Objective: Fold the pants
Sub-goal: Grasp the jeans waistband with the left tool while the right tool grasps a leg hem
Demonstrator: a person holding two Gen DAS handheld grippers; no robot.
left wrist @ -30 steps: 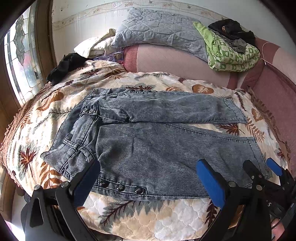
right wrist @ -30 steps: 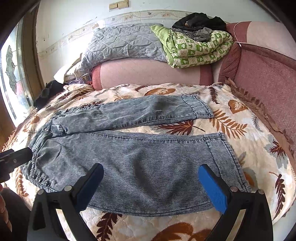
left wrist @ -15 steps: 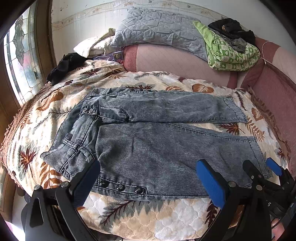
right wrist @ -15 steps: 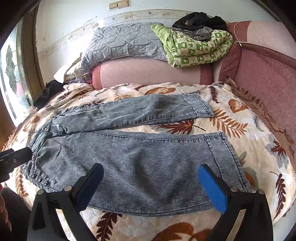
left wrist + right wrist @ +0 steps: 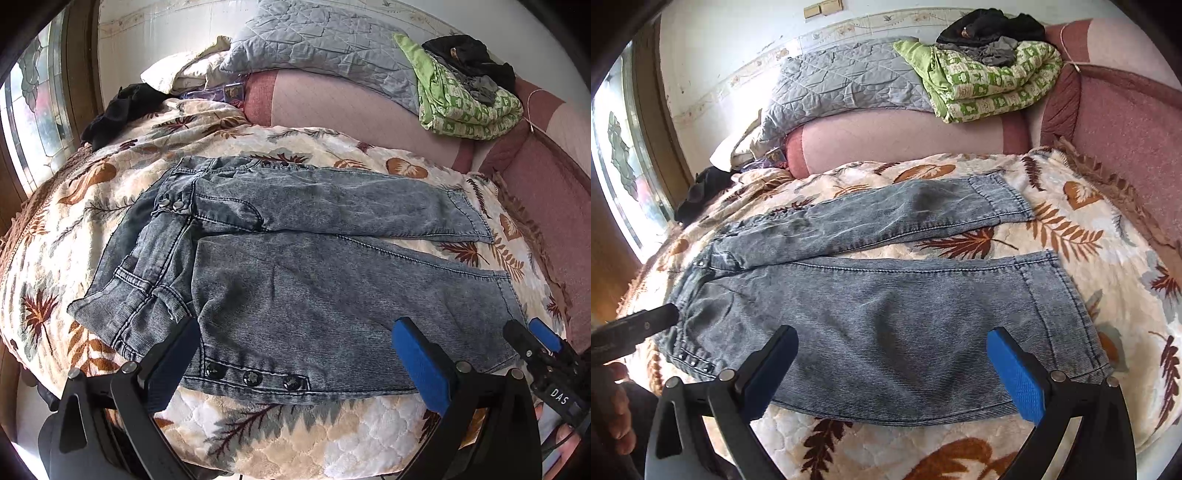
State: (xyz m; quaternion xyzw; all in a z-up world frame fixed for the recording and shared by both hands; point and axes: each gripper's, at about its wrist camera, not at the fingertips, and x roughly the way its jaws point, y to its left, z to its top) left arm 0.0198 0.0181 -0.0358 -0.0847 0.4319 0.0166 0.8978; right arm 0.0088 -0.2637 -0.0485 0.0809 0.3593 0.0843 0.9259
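Little has shifted since a second ago: both grippers hover where they were at the near edge of the bed, and the pants have kept their spread shape.

At the far left, around nine o'clock in the left wrist view, a window [image 5: 35, 110] stands beside the leaf-print bedspread [image 5: 66, 221], with a dark garment [image 5: 118, 110] heaped at about ten o'clock. The pants [image 5: 295, 266], grey washed denim, lie flat across the bedspread with the waistband toward nine o'clock and both leg hems toward three o'clock. The legs are parted, the far one angled toward one o'clock, a strip of bedspread showing between the hems.

The left gripper [image 5: 299, 354] is released, its blue pads wide apart and empty, poised at six o'clock over the near leg's lower seam beside a row of three dark buttons [image 5: 253, 376]; whether the pads touch the cloth cannot be told. The right gripper [image 5: 532, 338] peeks in at four o'clock by the near hem.

From the right wrist view, the right gripper [image 5: 890, 365] is likewise spread open and grasping nothing, straddling the near leg [image 5: 886, 325] from six o'clock. A grey quilted cover [image 5: 842, 85] and a green patterned blanket [image 5: 982, 85] rest on the pink bolster [image 5: 905, 136] at twelve o'clock.
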